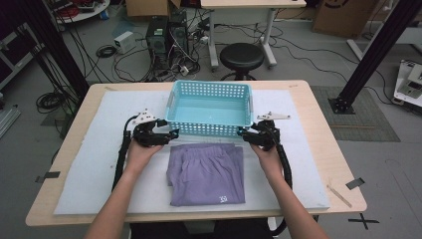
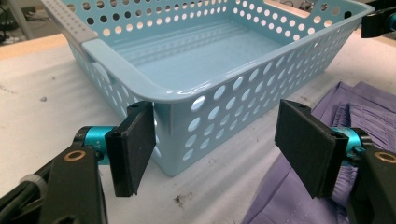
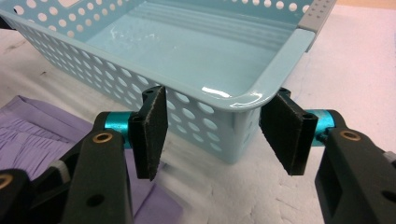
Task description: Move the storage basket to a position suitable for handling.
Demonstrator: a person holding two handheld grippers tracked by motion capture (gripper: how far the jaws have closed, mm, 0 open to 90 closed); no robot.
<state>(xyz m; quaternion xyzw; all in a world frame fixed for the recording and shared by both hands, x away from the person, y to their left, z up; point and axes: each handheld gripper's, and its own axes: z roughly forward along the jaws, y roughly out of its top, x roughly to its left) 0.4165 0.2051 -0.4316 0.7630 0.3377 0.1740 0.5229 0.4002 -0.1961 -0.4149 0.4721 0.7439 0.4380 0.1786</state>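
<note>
A light blue perforated basket [image 1: 209,130] stands empty at the back middle of the white mat. A folded purple garment [image 1: 209,174] lies flat just in front of it. My left gripper [image 1: 171,134] is open at the basket's near left corner. In the left gripper view my left gripper [image 2: 219,140] has its jaws on either side of that corner of the basket [image 2: 140,74], with the garment [image 2: 364,107] to the right. My right gripper [image 1: 242,132] is open at the near right corner. The right gripper view shows my right gripper [image 3: 218,133] straddling the corner of the basket [image 3: 275,56], beside the garment [image 3: 42,126].
The white mat [image 1: 94,164] covers most of the wooden table [image 1: 328,149]. Behind the table stand a black stool [image 1: 242,56], a computer tower [image 1: 160,37] and loose cables on the floor. Black frame posts rise at both sides.
</note>
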